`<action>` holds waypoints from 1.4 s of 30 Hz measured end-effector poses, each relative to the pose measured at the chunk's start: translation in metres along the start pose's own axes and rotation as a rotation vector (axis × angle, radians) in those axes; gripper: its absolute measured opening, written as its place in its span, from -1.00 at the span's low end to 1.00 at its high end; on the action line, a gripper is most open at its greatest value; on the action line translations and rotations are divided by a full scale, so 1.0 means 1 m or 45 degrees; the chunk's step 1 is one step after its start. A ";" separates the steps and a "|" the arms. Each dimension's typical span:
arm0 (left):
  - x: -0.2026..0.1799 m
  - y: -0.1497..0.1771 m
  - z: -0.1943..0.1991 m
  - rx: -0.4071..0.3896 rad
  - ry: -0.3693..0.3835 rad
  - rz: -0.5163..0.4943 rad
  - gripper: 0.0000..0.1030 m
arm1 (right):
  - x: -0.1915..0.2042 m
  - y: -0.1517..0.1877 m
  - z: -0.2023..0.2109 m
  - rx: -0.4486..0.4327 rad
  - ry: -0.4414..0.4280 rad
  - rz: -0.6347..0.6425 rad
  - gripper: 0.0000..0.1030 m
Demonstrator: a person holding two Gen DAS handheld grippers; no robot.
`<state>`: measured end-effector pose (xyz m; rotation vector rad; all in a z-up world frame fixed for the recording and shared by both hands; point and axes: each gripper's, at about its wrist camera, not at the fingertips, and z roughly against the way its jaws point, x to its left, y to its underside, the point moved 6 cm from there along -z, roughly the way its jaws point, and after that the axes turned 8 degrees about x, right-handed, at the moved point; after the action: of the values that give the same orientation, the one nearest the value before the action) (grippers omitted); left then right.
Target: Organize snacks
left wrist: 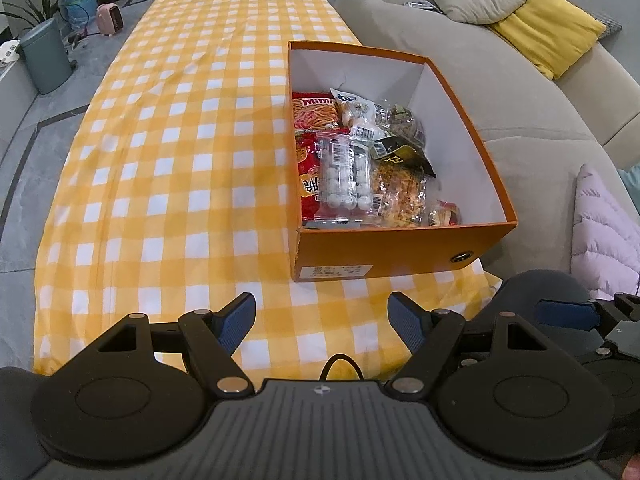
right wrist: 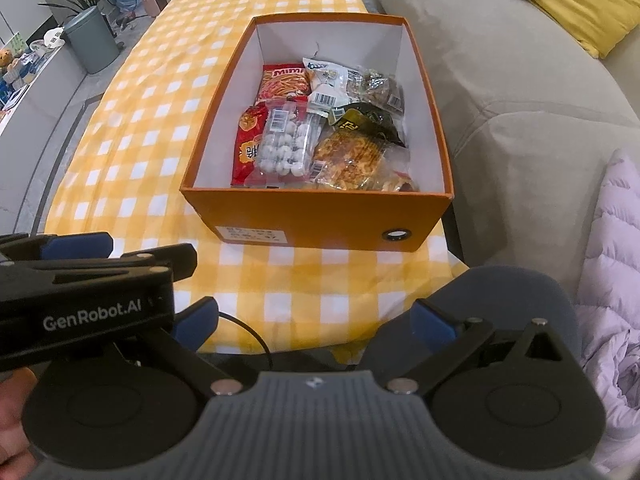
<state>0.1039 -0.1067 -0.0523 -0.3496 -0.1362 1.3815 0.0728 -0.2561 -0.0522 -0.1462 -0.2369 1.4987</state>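
Grey sofa [left wrist: 460,80] runs along the right side, with a yellow cushion [left wrist: 548,28] at its far end and a pale lilac quilted jacket [left wrist: 604,232] at the near end, partly cut off by the frame.

Long table under a yellow-and-white checked cloth [left wrist: 180,152]; its left and middle stretch lies bare from the near edge to the far end. The cloth's near edge hangs just ahead of both grippers.

Orange cardboard box [right wrist: 320,216], lidless, sits at the table's right near corner, its right wall close against the sofa. White inner walls; the far third of its floor shows bare.

Snacks lie flat in the near part of the box: red packets, among them a Mimi snack pack [right wrist: 284,82], on the left, a clear pack of white balls [right wrist: 284,144] on top of them, and a clear pack of golden fried pieces [right wrist: 348,160] to the right. Packets beneath overlap and are hard to tell apart.

Left gripper [left wrist: 322,320] low at the near edge, fingers spread wide, nothing between them.

Right gripper [right wrist: 316,320] likewise spread and empty; its left finger is partly hidden behind the left gripper's body.

Grey bin [left wrist: 44,60] on the floor, far left.
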 end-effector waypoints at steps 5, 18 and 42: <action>0.001 0.000 0.000 -0.001 -0.003 -0.001 0.71 | 0.001 0.000 0.000 0.000 0.003 0.002 0.93; 0.005 0.002 -0.002 0.007 -0.013 0.007 0.71 | 0.003 0.000 -0.002 -0.012 0.001 -0.005 0.93; 0.008 0.002 -0.005 0.014 0.001 0.015 0.71 | 0.005 -0.001 0.000 -0.051 0.037 -0.002 0.93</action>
<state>0.1053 -0.0991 -0.0584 -0.3425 -0.1261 1.3933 0.0737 -0.2509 -0.0517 -0.2001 -0.2438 1.4899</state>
